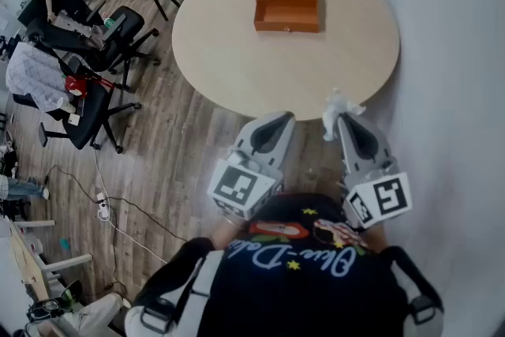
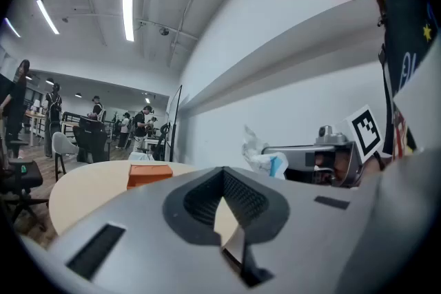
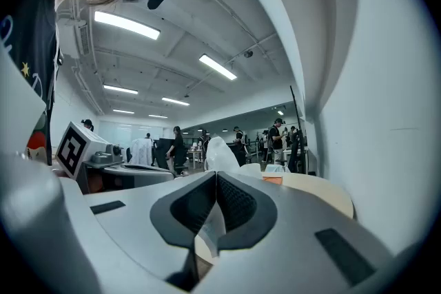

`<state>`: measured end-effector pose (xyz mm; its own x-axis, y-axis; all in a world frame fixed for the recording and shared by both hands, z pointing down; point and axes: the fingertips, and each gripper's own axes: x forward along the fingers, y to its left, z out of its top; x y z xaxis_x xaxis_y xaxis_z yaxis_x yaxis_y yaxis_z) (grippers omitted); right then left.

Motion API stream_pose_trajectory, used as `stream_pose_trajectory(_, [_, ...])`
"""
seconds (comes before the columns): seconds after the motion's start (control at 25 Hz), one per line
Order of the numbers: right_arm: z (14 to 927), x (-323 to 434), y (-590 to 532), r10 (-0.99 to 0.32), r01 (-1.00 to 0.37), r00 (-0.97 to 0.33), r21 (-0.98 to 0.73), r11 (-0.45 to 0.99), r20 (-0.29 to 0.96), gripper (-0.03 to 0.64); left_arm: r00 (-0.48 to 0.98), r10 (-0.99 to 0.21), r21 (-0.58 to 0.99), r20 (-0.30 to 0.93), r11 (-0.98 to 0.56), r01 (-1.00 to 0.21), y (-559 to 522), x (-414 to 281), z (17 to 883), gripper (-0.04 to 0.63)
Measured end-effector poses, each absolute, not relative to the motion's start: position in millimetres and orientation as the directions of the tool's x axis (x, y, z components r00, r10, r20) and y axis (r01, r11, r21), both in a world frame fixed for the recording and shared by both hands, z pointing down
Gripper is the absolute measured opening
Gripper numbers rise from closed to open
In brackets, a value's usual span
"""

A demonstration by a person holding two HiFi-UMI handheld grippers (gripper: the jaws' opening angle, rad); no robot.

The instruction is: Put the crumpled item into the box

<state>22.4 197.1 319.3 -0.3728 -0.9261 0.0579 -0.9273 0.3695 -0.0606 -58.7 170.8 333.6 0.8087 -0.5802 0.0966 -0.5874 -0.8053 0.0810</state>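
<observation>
An orange box (image 1: 286,4) with its front compartment open sits at the far side of the round beige table (image 1: 237,59). A white crumpled item (image 1: 338,108) sticks out of my right gripper (image 1: 344,122), which is shut on it just off the table's near edge. In the right gripper view the crumpled item (image 3: 219,153) rises from between the jaws, with the box (image 3: 273,179) small beyond. My left gripper (image 1: 278,121) hovers beside it at the table's near edge, shut with nothing in it. From the left gripper view the box (image 2: 148,174) and the held item (image 2: 256,148) both show.
Black office chairs (image 1: 99,51) stand on the wooden floor to the left of the table. A white wall (image 1: 450,51) runs close along the table's right side. Several people stand at desks far back in the room.
</observation>
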Motion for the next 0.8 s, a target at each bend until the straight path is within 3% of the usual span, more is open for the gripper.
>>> stream_pose_trajectory(0.8, [314.7, -9.8, 166.1, -0.938, -0.939, -0.342, -0.037, 0.341, 0.053, 0.002, 0.833, -0.549, 0.086, 0.065, -0.829, -0.553, 137.7, -89.8, 328.4, -0.008])
